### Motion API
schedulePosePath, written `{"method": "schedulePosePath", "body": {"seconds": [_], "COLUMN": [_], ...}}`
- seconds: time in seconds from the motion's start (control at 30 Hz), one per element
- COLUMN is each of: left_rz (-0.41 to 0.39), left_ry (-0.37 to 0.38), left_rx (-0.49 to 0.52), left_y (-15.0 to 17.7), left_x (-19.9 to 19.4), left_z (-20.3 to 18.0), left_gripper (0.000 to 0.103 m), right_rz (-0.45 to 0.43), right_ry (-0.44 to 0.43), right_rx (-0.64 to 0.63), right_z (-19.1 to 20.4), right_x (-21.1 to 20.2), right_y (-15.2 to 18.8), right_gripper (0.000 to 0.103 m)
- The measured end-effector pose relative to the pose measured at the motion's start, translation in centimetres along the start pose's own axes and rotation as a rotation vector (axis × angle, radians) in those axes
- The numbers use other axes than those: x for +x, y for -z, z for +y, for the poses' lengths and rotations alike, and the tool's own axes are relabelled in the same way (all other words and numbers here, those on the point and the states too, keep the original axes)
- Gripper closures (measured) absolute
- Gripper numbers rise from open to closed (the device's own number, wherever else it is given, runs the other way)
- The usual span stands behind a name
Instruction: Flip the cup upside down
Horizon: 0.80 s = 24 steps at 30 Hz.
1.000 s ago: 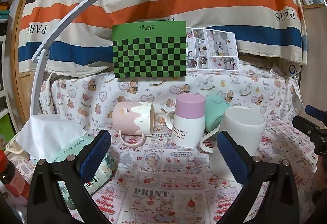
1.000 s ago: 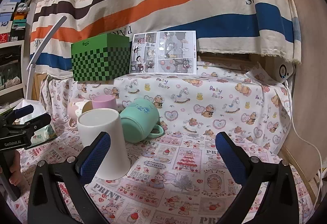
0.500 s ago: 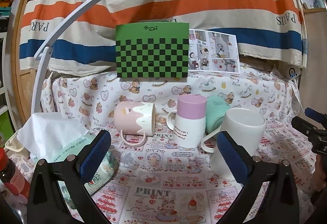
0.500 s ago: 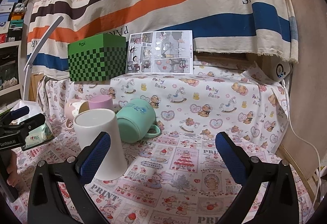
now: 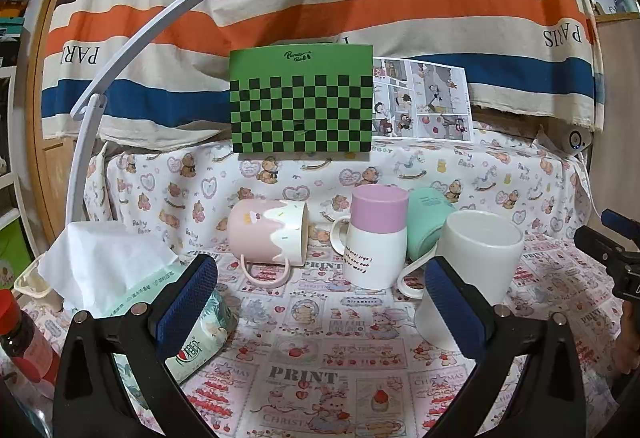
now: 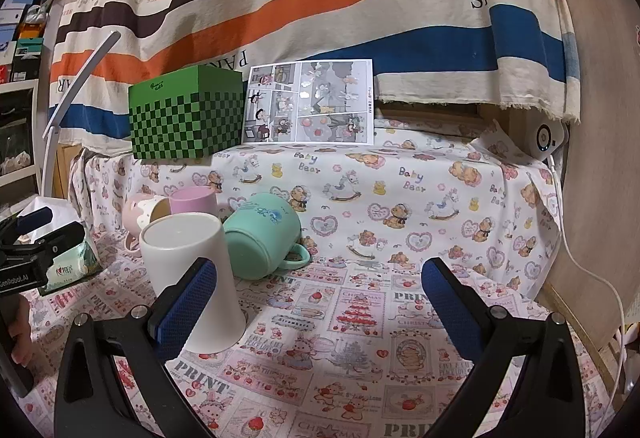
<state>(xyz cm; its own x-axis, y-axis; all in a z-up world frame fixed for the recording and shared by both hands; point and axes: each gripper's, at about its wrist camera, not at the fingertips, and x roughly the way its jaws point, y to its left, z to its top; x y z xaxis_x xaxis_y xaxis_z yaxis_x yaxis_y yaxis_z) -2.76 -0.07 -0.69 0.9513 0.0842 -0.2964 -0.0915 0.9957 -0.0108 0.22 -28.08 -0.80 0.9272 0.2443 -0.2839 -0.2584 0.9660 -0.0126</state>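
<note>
A white mug [image 5: 478, 258] [image 6: 188, 262] stands upside down on the printed cloth. A pink-and-white mug [image 5: 268, 236] lies on its side, handle toward me. A white mug with a pink base [image 5: 376, 238] stands upside down. A mint mug [image 5: 426, 222] [image 6: 262, 234] lies on its side behind them. My left gripper [image 5: 320, 302] is open and empty, in front of the mugs. My right gripper [image 6: 318, 306] is open and empty; its left finger is just in front of the white mug.
A tissue pack [image 5: 120, 278] and a red-capped bottle [image 5: 20, 342] sit at the left. A green checkered box [image 5: 300, 98] and a comic sheet [image 6: 312, 102] stand on the raised shelf behind. A white lamp arm [image 5: 100, 98] curves at the left. A white cable [image 6: 592, 278] hangs right.
Both grippers have drawn back and risen slightly; the mugs look a little lower and farther. Nothing on the cloth has moved.
</note>
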Motion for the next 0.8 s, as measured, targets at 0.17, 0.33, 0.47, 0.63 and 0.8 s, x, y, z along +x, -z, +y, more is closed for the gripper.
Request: {"method": "schedulePosePath", "body": {"seconds": [0.17, 0.33, 0.47, 0.63, 0.8], "left_rz": [0.003, 0.001, 0.002, 0.003, 0.002], "left_ry": [0.001, 0.009, 0.007, 0.008, 0.008], "left_rx": [0.014, 0.010, 0.012, 0.009, 0.013], "left_y": [-0.09, -0.18, -0.17, -0.15, -0.11], "left_x": [0.13, 0.17, 0.22, 0.21, 0.08], "left_z": [0.07, 0.30, 0.21, 0.23, 0.12], "left_gripper": [0.000, 0.000, 0.000, 0.000, 0.000], "right_rz": [0.000, 0.001, 0.001, 0.004, 0.014], "right_ry": [0.000, 0.000, 0.000, -0.009, -0.017], "right_rx": [-0.002, -0.002, -0.003, -0.007, -0.016], "right_z": [0.06, 0.07, 0.15, 0.15, 0.59], "right_x": [-0.02, -0.01, 0.02, 0.08, 0.28], "right_y": [0.01, 0.01, 0.07, 0.07, 0.10], "right_gripper": [0.000, 0.000, 0.000, 0.000, 0.000]}}
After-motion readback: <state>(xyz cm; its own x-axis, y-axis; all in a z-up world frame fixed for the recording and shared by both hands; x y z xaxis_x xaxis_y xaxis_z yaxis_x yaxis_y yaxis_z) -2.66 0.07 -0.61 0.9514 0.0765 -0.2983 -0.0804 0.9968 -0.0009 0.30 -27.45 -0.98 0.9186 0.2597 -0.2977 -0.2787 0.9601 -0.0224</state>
